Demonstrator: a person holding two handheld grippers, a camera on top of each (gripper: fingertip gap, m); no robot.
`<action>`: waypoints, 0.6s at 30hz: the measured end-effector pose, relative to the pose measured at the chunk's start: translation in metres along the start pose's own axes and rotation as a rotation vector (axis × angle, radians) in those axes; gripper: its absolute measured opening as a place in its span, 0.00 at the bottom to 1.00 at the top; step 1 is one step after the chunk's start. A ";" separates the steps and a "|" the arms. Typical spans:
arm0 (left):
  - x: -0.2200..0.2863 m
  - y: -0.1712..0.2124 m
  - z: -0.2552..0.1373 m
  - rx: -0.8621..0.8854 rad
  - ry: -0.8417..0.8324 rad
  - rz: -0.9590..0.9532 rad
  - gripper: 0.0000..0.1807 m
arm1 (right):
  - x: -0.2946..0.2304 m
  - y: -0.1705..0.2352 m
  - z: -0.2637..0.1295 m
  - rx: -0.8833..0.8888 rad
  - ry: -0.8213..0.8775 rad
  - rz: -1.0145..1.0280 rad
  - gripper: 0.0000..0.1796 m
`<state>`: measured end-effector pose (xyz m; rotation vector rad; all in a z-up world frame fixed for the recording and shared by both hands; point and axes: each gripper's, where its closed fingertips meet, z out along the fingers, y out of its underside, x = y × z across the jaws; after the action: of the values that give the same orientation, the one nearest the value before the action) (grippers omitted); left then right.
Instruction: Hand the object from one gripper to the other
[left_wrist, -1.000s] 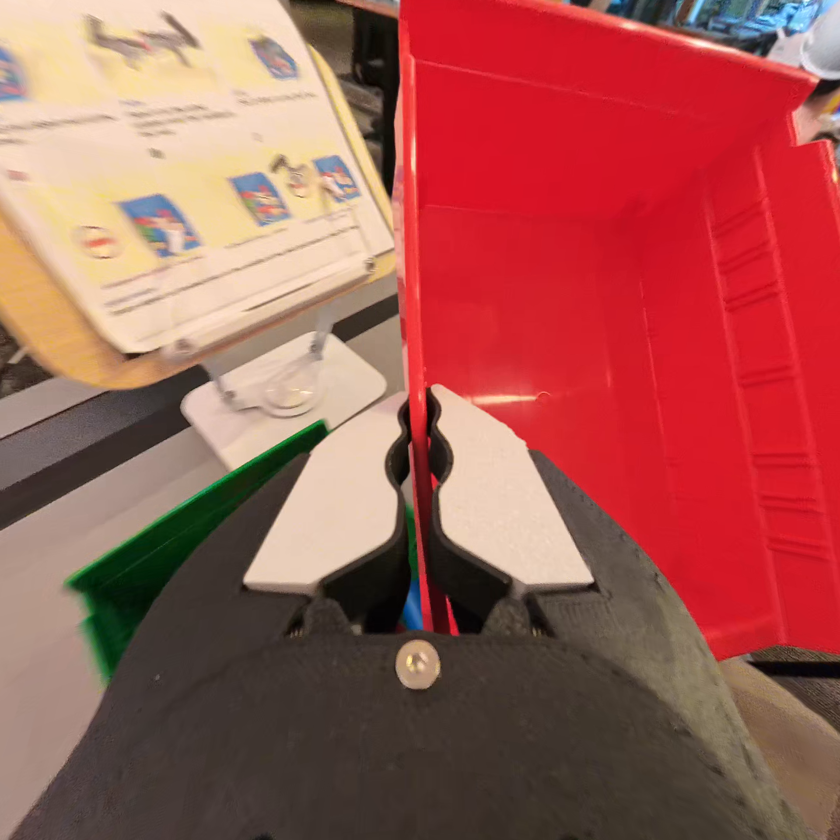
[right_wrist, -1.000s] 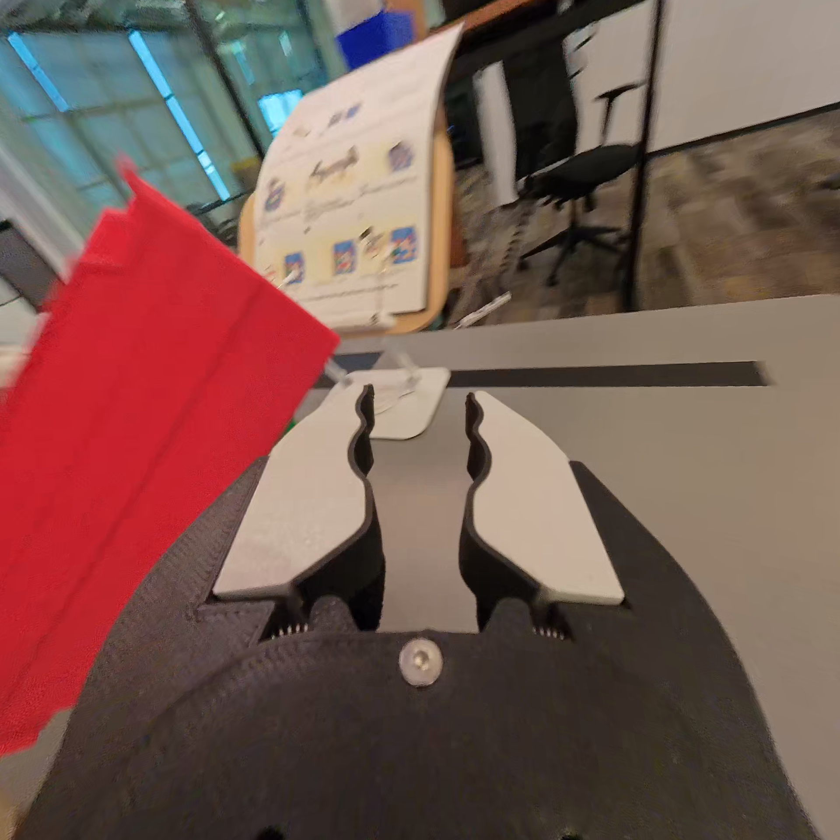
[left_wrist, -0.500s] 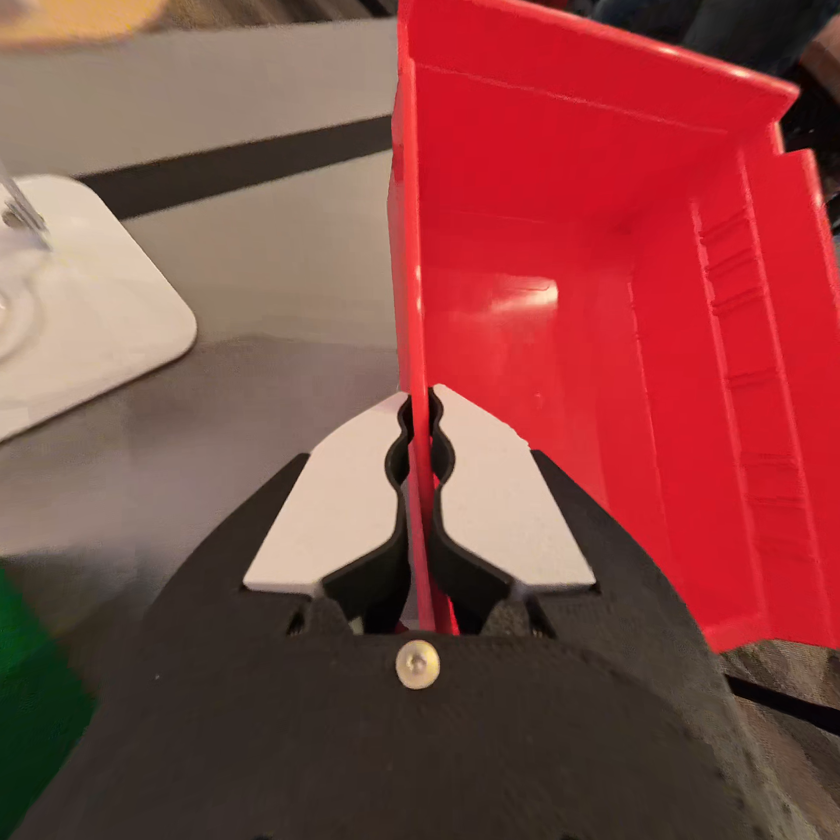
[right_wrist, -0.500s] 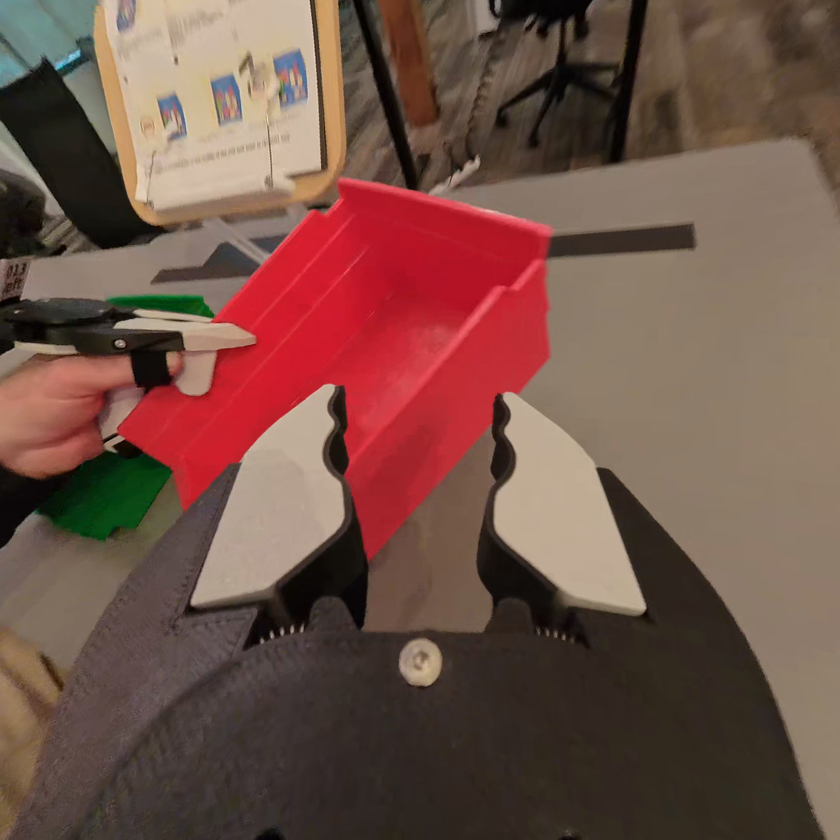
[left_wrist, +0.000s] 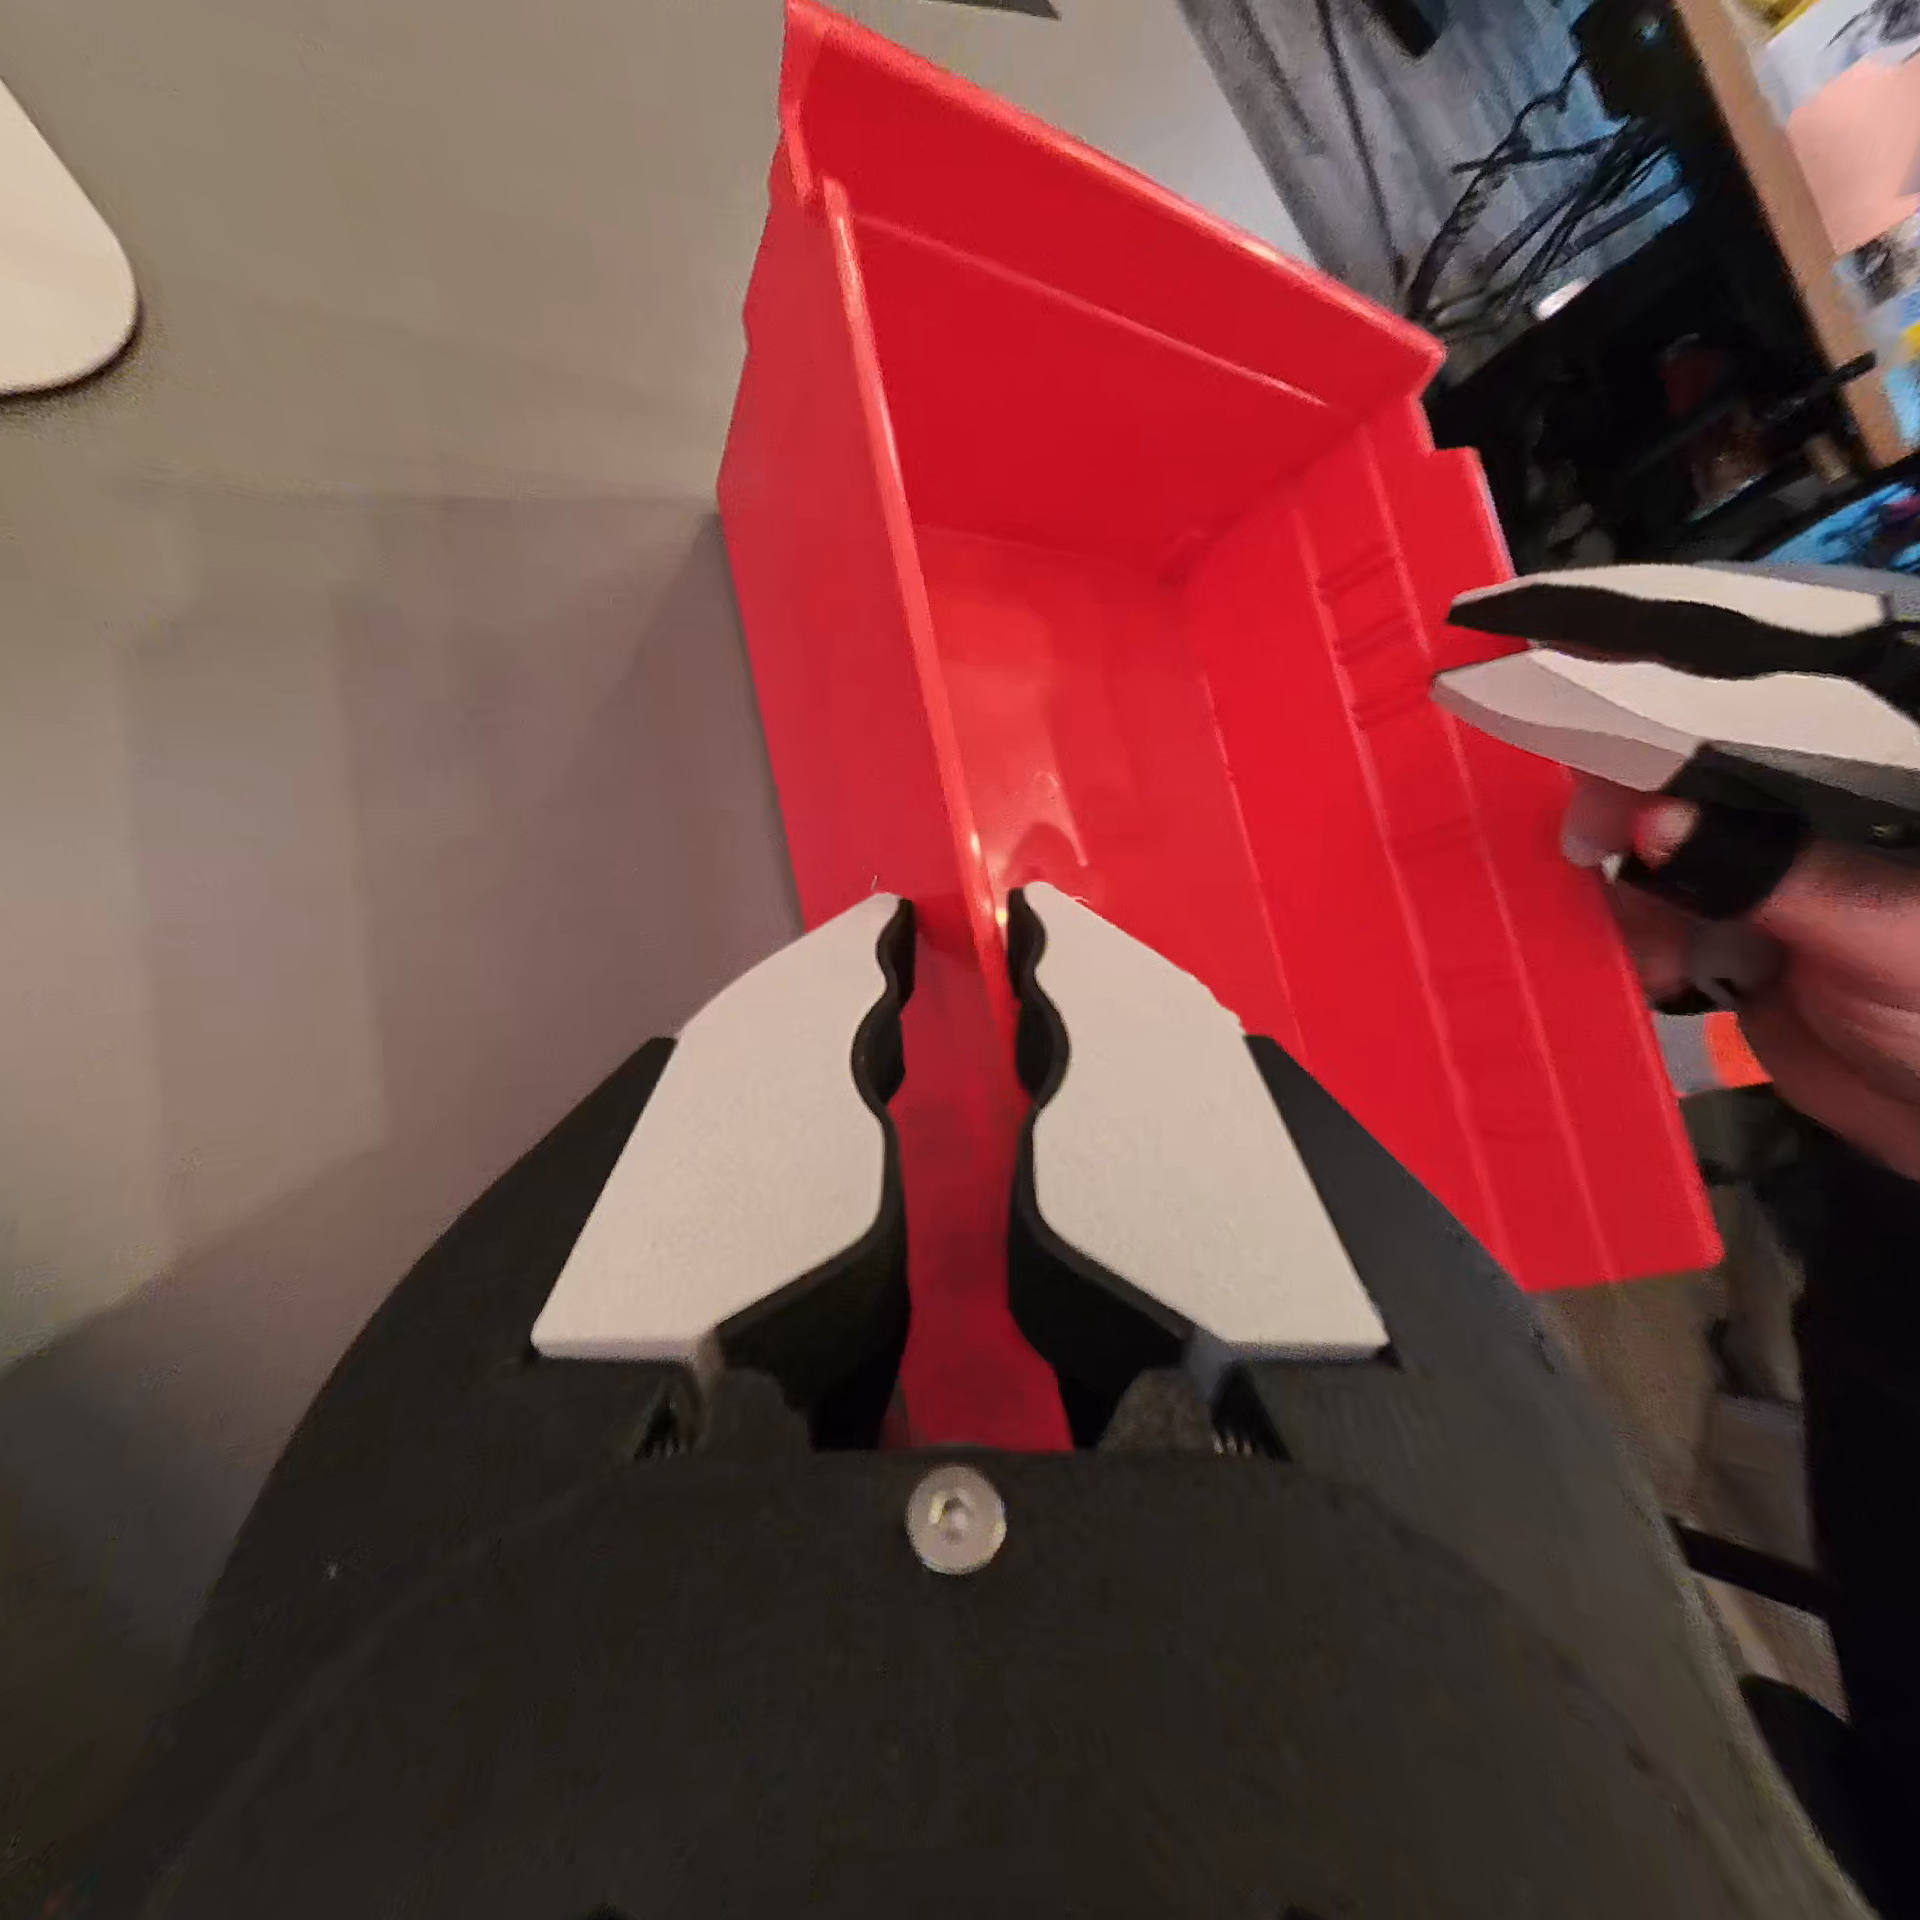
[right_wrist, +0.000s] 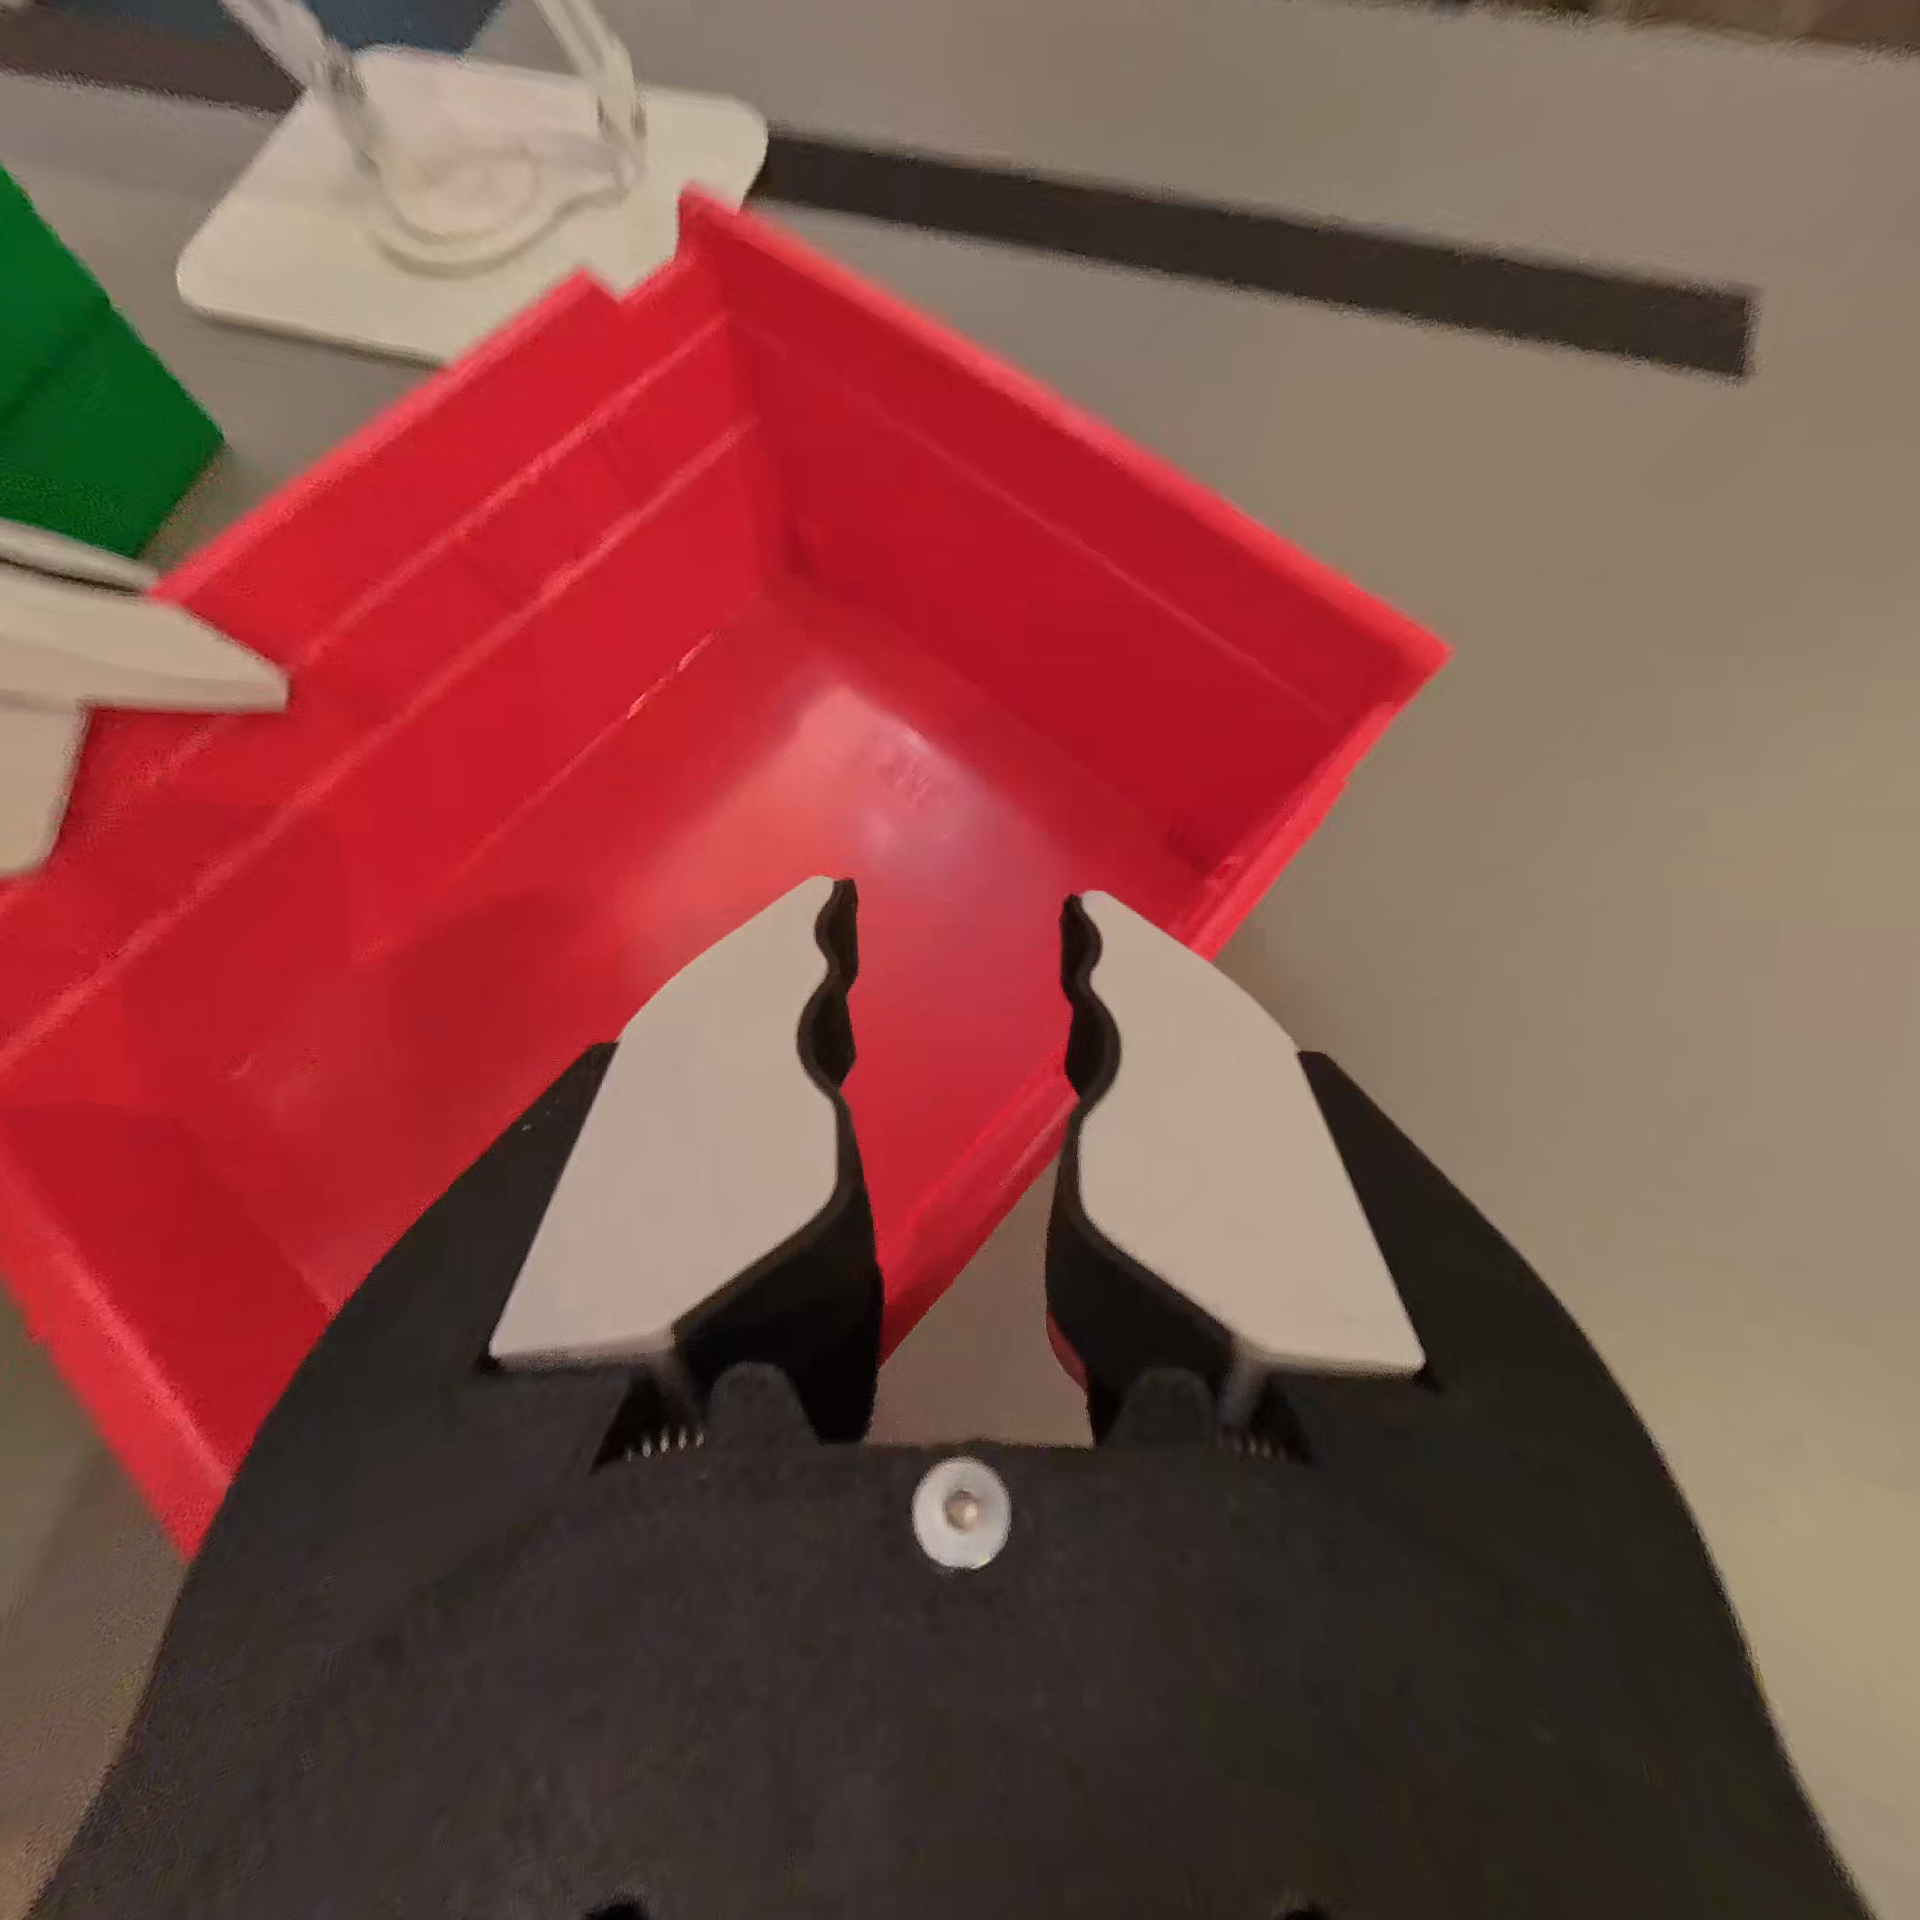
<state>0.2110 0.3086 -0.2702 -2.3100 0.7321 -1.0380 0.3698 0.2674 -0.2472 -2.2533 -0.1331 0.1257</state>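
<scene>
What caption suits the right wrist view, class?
Open right gripper straddling the near wall of the red bin.

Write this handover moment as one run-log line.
phase: handover | left gripper: astride red bin wall, grip unclear | right gripper: open, astride opposite wall | bin: empty

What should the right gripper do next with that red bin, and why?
Probably close the right gripper on the red bin. Its fingers are open and straddle one side wall, which runs between them near their base, so a squeeze should catch it. The left gripper has the opposite wall between its fingers; how tightly is hard to tell. It should let go only after that.
</scene>
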 end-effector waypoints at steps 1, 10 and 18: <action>0.002 0.004 -0.002 0.007 0.026 -0.034 0.13 | 0.003 -0.006 -0.004 0.036 0.011 0.011 0.22; 0.035 0.001 -0.050 0.138 0.151 -0.048 0.33 | 0.023 -0.016 -0.028 0.060 0.093 0.003 0.27; -0.031 -0.042 -0.208 0.289 -0.251 0.373 0.37 | 0.026 0.002 -0.019 -0.031 0.117 -0.033 0.33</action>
<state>0.0423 0.3140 -0.1386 -1.9153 0.8107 -0.6260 0.3984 0.2557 -0.2380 -2.2819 -0.1099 -0.0259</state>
